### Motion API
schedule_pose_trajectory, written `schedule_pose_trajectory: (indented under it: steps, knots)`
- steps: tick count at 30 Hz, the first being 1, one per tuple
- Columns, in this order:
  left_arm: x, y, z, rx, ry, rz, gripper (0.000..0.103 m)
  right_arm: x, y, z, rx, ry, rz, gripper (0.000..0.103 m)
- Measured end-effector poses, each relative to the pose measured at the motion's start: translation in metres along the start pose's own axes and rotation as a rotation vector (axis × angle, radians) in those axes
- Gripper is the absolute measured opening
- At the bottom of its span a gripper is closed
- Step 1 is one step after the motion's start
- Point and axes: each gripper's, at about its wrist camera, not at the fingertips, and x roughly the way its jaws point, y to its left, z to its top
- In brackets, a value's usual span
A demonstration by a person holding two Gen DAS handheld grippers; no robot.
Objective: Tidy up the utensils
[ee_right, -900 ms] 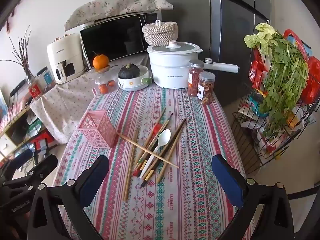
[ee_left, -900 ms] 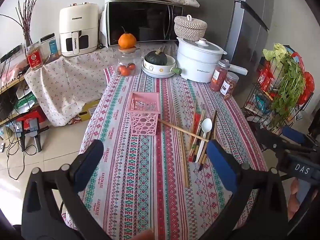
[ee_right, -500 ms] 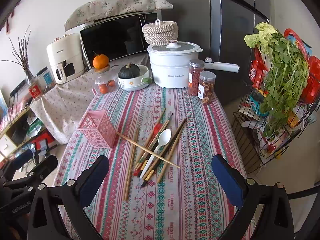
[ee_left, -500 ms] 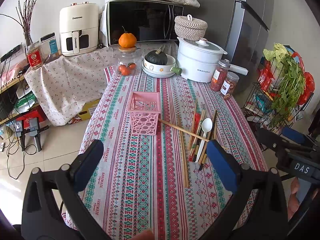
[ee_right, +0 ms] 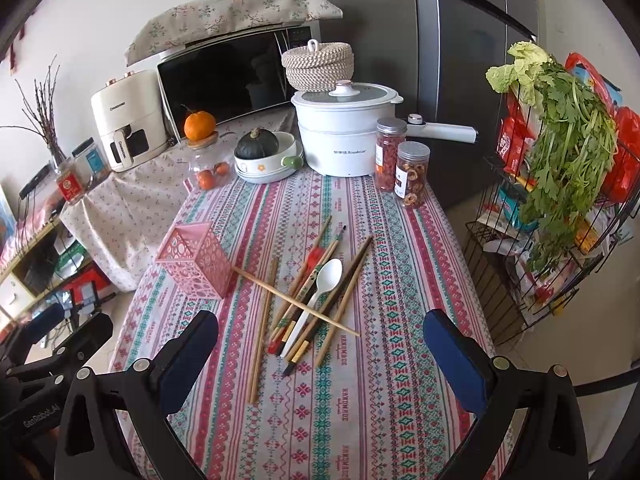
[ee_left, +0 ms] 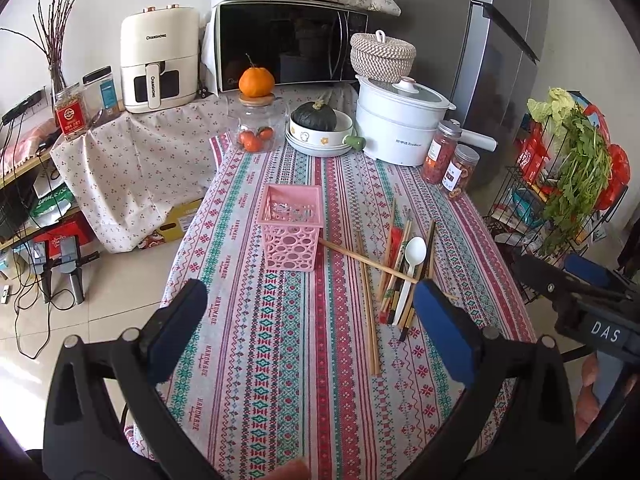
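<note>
Your one white spoon [ee_right: 320, 289] lies among loose chopsticks [ee_right: 304, 296] at mid-bench [ee_right: 360, 408], one pink lattice basket [ee_left: 291, 232] standing empty at their 9 o'clock, while your left hand-held gripper [ee_left: 310, 336] and right hand-held gripper [ee_right: 320, 356] both hover spread wide, gripping nothing.

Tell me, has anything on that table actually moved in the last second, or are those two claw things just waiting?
Nothing visibly changed. The left gripper and right gripper hang above the table with jaws wide open and nothing in them, as before. The pink basket, the white spoon and the chopsticks lie where they were.
</note>
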Motion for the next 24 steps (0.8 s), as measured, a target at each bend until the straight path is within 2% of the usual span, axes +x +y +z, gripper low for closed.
schedule_pose_trajectory:
  steps: [14, 20, 24]
  knots:
    - [0.004, 0.005, 0.001, 0.006, -0.002, 0.010, 0.102, 0.000, 0.000, -0.001, 0.000, 0.002, -0.003, 0.103]
    - [0.008, 0.002, 0.003, 0.063, -0.021, 0.073, 0.102, 0.007, -0.007, -0.001, 0.023, 0.017, -0.006, 0.103]
    - [0.015, 0.000, 0.008, 0.070, -0.025, 0.049, 0.102, 0.009, -0.018, 0.006, 0.046, -0.016, -0.010, 0.103]
